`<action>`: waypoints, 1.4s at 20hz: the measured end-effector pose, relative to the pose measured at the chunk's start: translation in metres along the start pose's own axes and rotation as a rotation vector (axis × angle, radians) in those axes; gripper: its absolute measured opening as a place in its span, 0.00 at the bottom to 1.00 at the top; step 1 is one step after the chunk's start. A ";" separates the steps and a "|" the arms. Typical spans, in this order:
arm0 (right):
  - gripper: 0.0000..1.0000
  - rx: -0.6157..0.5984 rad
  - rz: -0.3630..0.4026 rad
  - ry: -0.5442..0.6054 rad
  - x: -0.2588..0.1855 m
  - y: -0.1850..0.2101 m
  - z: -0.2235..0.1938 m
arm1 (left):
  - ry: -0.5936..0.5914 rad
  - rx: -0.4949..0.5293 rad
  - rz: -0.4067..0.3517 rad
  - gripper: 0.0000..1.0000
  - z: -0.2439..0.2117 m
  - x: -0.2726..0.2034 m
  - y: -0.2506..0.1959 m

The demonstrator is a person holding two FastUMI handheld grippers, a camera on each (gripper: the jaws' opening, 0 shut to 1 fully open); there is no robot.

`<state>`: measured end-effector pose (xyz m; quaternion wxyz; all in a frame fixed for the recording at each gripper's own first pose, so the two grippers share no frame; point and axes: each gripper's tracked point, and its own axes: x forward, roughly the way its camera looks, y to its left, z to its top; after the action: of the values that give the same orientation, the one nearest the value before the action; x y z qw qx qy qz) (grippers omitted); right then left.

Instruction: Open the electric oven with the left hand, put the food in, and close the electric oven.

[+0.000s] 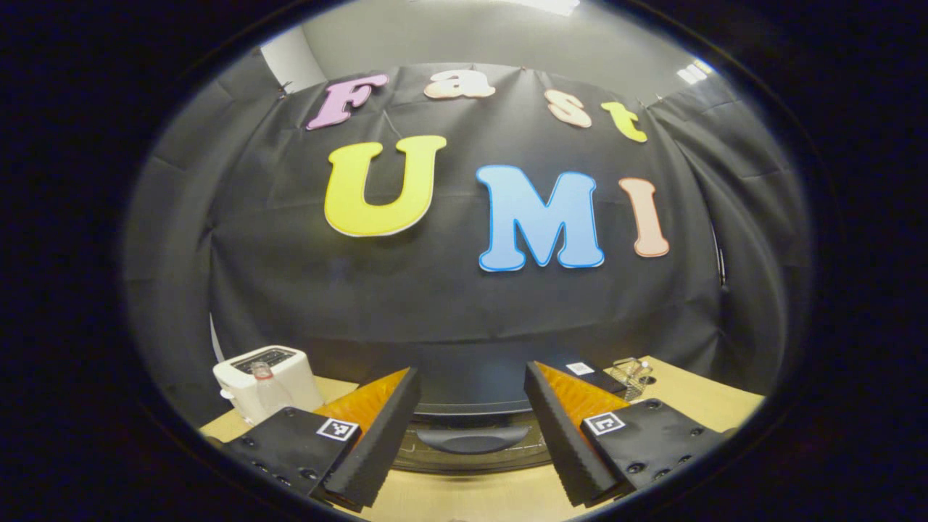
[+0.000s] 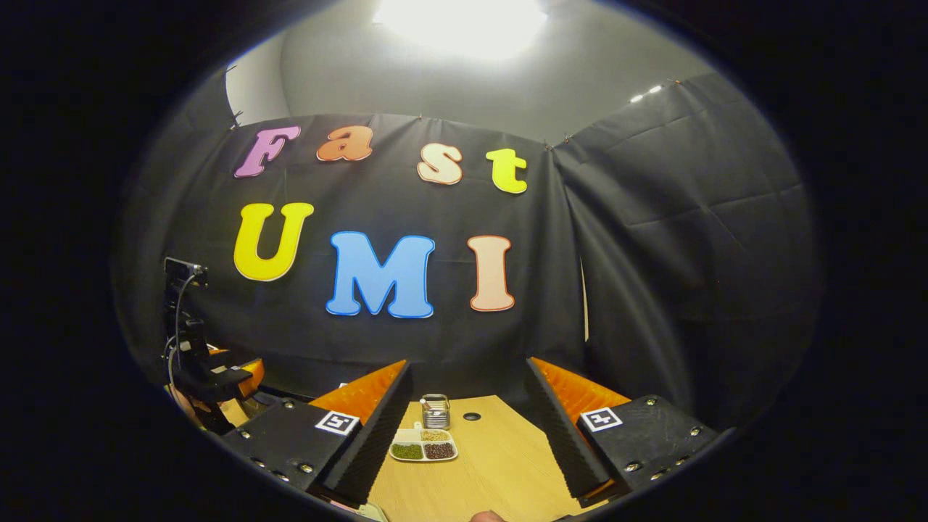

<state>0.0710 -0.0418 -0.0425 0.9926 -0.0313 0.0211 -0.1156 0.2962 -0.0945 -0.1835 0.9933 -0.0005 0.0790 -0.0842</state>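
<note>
Left gripper view: left gripper [image 1: 471, 428] at the bottom centre of the frame, jaws wide apart, gripping nothing. Between the fingers, low in the frame, the electric oven [image 1: 471, 428], dark, door shut, with a curved handle [image 1: 475, 438] across the front and a wire rack faintly visible behind the glass. Standing on a light wooden table [image 1: 696, 395]. At lower left, a white toaster [image 1: 264, 380] with a small clear bottle [image 1: 267, 388] just in front of it. At lower right, beyond the right finger, a flat dark object [image 1: 591, 375] carrying a square marker, and just beside it a small wire basket [image 1: 632, 375], contents too small to tell.

Right gripper view: right gripper [image 2: 467, 435] at the bottom centre, jaws likewise spread apart and empty. Between the fingers, on the same wooden table [image 2: 500, 464], a white divided tray of food [image 2: 424, 446], three compartments: pale grains at the back, something green at front left, dark brown bits at front right. Just behind the tray, nearly touching, a small metal holder [image 2: 435, 411] with thin sticks inside. A small dark round spot [image 2: 472, 417] on the table surface to its right. At the left edge of the frame, the other gripper [image 2: 210, 370] seen from the side, with a cable running along its upright dark frame; state of its jaws not readable from here.
</note>
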 end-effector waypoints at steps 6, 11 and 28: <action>0.95 -0.048 -0.040 0.030 0.005 -0.005 -0.005 | 0.074 -0.003 -0.006 0.97 -0.046 0.034 -0.002; 0.95 -0.069 -0.053 0.036 0.006 -0.006 -0.002 | 0.089 0.012 0.022 0.97 -0.066 0.040 0.003; 0.95 -0.059 0.004 0.034 -0.008 -0.016 -0.001 | 0.138 0.032 0.036 0.97 -0.106 -0.024 -0.006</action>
<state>0.0594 -0.0558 -0.0417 0.9909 -0.0588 0.0415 -0.1136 0.2549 -0.0947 -0.2839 0.9868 0.0229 0.1458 -0.0672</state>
